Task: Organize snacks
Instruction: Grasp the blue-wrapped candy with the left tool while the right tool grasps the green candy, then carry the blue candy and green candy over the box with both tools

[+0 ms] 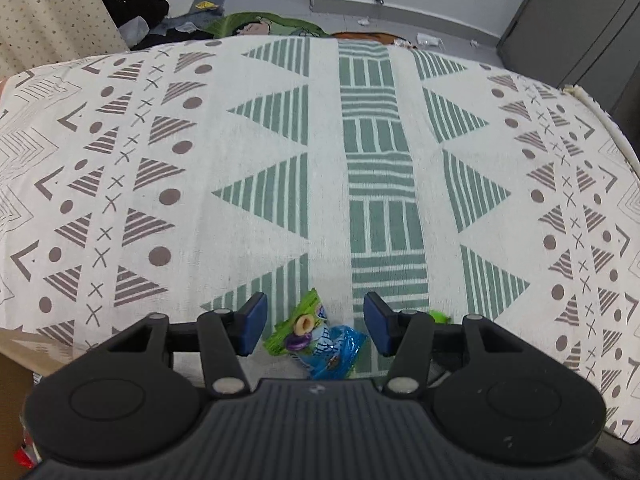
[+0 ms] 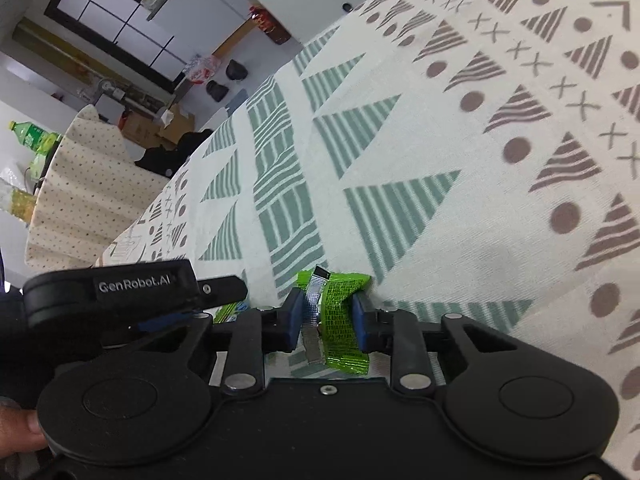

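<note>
In the left wrist view my left gripper (image 1: 315,326) stands open low over the patterned cloth (image 1: 240,160). Between its blue pads lie a green snack packet with a plum picture (image 1: 298,326) and, partly on top of it, a blue snack packet (image 1: 334,354). A scrap of bright green (image 1: 440,316) peeks past the right finger. In the right wrist view my right gripper (image 2: 326,318) is shut on a green snack packet (image 2: 344,320) with a silver seam, held just above the cloth (image 2: 460,160). The left gripper's black body (image 2: 120,292) sits close on the left, over another green packet (image 2: 228,312).
The cloth-covered table ends at its far edge (image 1: 320,40); beyond lies a floor with scattered bags and boxes (image 1: 136,4). A dotted cloth-covered table (image 2: 88,184) with green bottles (image 2: 36,140) stands to the side. A person's thumb (image 2: 20,428) shows at the lower left.
</note>
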Motion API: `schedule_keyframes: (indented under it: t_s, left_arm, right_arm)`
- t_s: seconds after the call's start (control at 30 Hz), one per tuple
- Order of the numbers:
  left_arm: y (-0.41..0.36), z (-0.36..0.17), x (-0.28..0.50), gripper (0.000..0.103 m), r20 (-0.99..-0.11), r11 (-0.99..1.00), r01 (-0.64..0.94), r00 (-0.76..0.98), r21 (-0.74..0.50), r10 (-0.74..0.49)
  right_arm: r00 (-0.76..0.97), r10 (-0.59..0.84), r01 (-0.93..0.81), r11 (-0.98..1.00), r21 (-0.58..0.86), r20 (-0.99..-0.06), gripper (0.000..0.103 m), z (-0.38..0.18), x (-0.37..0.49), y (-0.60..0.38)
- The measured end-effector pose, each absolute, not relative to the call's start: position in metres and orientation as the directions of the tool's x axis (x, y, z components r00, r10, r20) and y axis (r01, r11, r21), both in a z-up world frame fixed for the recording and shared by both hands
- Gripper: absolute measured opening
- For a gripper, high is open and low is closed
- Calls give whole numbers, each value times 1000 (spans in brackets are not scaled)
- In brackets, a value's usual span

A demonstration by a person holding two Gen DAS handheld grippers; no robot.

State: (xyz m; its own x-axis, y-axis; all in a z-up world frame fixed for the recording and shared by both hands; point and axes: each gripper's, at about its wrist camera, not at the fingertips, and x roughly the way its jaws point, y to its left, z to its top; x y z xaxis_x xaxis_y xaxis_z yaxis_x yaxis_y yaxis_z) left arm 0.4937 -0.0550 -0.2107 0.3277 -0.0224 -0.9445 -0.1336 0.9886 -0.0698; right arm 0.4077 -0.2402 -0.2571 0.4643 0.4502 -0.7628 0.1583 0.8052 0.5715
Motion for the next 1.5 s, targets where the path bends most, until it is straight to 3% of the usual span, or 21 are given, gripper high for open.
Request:
schedule_keyframes:
  t_s: [0.37, 0.43, 0.53, 1.5]
  left_arm:
    - [-65, -234, 486, 53, -960, 988, -151, 280, -34, 10]
    - [-66, -235, 484, 37, -958, 988, -152, 286, -34, 11]
    - [-66, -232, 483, 33, -956, 986, -161, 292, -40, 9]
    - [-35, -115, 397, 33, -858, 951, -291, 509, -100, 65]
  right_arm:
    - [474, 412, 178, 821, 543, -778, 25, -252, 406, -249]
    - [476, 416, 174, 819, 547, -775, 25, -251, 406, -249]
    - [484, 425, 158, 817, 554, -765, 25, -247, 404, -249]
    - [590, 517, -63, 795, 604, -620, 24, -168, 369, -231]
